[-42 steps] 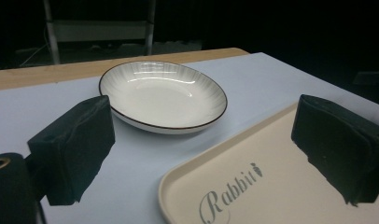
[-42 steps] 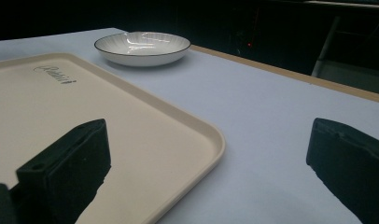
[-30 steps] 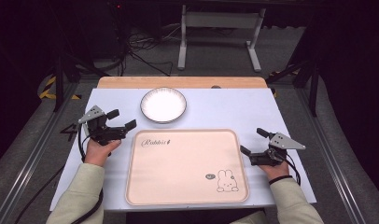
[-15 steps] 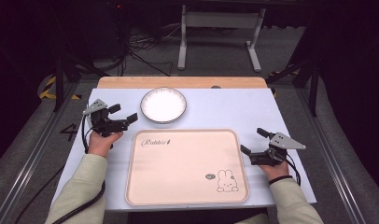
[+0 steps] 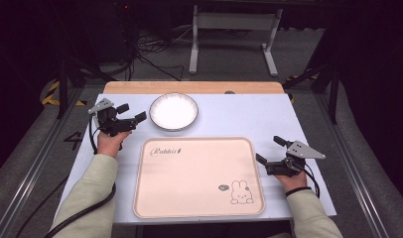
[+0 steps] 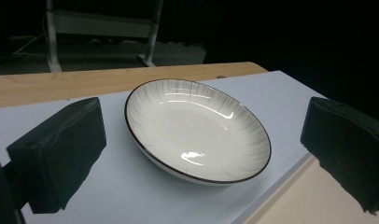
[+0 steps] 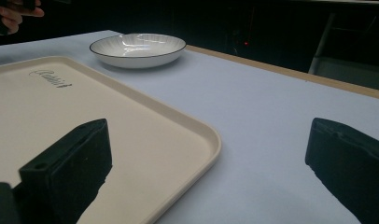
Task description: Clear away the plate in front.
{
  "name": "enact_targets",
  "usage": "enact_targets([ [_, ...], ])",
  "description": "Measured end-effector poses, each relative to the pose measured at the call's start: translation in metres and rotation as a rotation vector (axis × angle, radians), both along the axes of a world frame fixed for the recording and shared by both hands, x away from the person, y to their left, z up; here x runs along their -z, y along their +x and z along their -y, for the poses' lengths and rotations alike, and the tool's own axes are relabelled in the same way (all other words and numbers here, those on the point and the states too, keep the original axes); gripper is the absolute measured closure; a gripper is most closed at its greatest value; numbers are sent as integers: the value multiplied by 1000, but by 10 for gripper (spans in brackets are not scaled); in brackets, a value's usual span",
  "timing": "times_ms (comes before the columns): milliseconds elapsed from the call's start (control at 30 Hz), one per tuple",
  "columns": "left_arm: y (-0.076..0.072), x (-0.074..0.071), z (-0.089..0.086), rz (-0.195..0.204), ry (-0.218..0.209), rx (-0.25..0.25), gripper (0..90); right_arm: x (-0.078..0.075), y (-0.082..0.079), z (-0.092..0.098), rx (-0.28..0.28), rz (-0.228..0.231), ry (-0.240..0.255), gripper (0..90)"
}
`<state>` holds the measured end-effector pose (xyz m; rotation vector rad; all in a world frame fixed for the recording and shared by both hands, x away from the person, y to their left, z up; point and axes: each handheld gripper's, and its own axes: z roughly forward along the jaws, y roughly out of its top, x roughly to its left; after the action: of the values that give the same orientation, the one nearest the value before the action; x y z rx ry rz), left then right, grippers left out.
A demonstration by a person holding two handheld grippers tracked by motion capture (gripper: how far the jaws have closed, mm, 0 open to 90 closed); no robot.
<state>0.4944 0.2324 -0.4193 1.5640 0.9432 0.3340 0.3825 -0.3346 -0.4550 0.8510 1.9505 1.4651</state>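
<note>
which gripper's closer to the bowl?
Left. The left gripper sits open just beside the bowl, apart from it. The right gripper is far off, by the tray's right edge.

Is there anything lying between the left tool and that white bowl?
Nothing: in the left gripper view only bare white table lies between the open left tool and the bowl. The high view shows the same short bare gap.

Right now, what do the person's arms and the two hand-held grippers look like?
Both arms wear pale cream long sleeves. The left hand-held gripper and the right hand-held gripper are black, each topped by a grey three-cornered plate. Their jaws end in blocky black pads. A black cable trails from the left one, and a dark band circles the right wrist.
</note>
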Motion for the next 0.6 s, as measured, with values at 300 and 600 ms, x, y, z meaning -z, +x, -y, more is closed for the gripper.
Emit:
enact_targets([
  [300,16,-2,8,-6,19,26,8,0,0,1,8,0,11,9],
  [600,33,0,11,-18,13,33,13,0,0,1,12,2,15,9],
])
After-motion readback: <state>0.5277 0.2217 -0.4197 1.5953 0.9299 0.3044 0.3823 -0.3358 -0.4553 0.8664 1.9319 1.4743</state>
